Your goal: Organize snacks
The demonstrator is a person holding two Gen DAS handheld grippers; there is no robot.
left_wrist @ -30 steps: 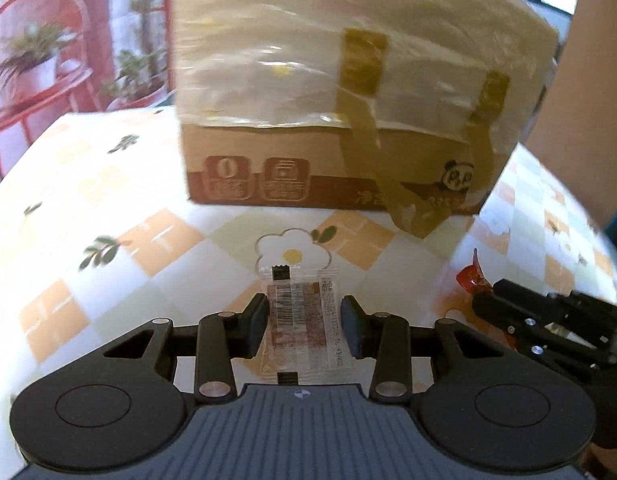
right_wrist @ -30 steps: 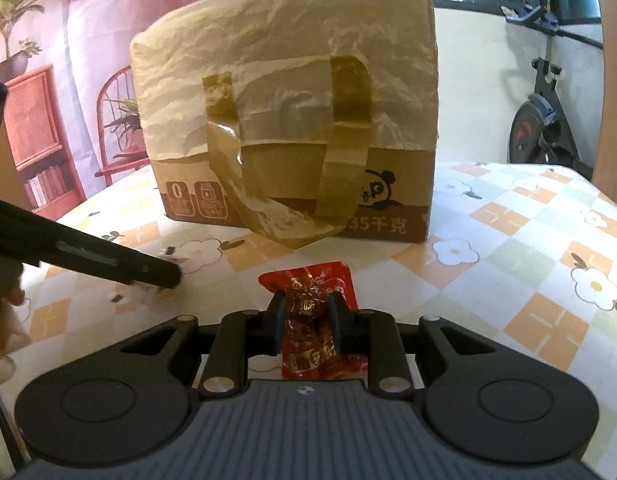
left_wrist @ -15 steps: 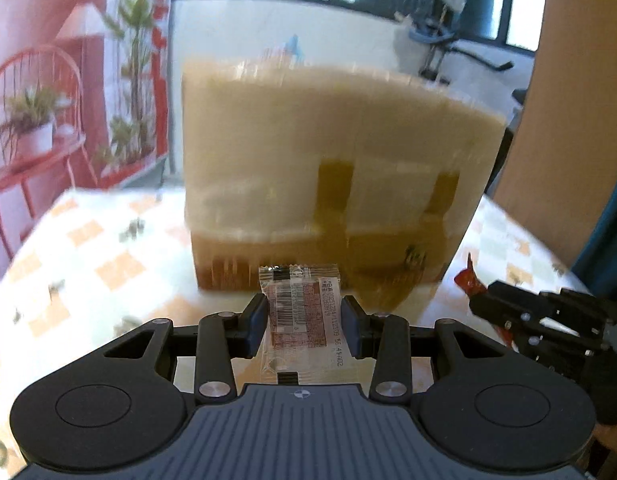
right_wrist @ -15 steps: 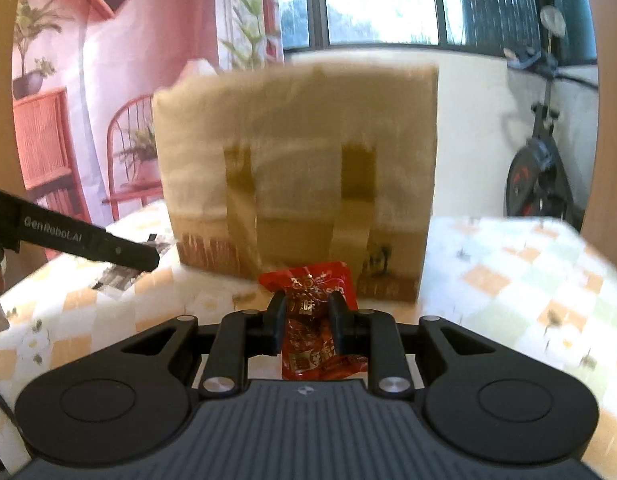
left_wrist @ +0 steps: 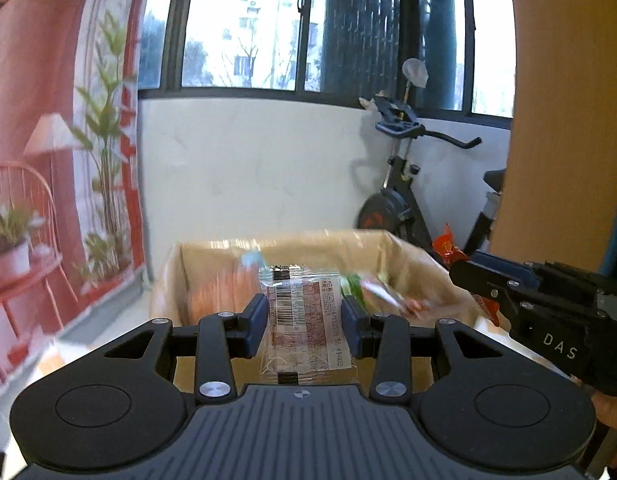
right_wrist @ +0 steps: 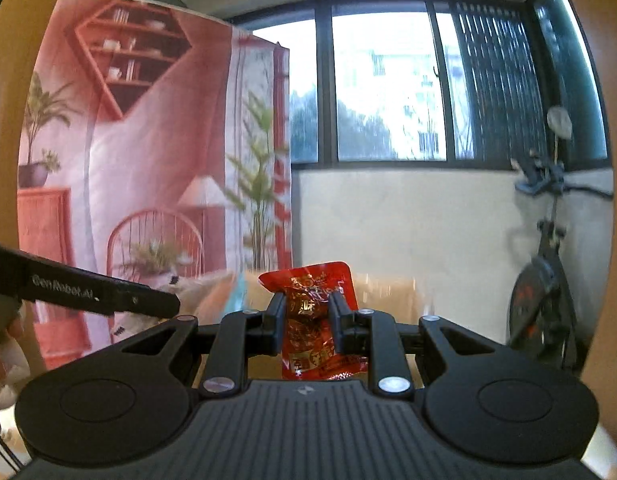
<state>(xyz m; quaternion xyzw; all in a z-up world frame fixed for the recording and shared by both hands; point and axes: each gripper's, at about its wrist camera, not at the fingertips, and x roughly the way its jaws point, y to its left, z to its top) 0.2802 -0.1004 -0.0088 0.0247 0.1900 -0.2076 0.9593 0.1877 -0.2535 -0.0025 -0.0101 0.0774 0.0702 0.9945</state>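
**Two packets up over the box**

Left gripper (left_wrist: 304, 316), lower centre of its view: jaws nearly closed, clamped on both sides of a clear packet (left_wrist: 306, 330) with a barcode label, held upright. Just behind it, mid-frame, an open lined box (left_wrist: 408, 258), blurred snacks inside. Right gripper (right_wrist: 307, 322), lower centre of its own view: jaws pinched tight on a red packet (right_wrist: 314, 312), top edge poking above the fingers. Seen again at right of the left view, red packet sticking up beside the box rim. Behind: window, exercise bike (left_wrist: 396, 184), pink backdrop (right_wrist: 148, 152).
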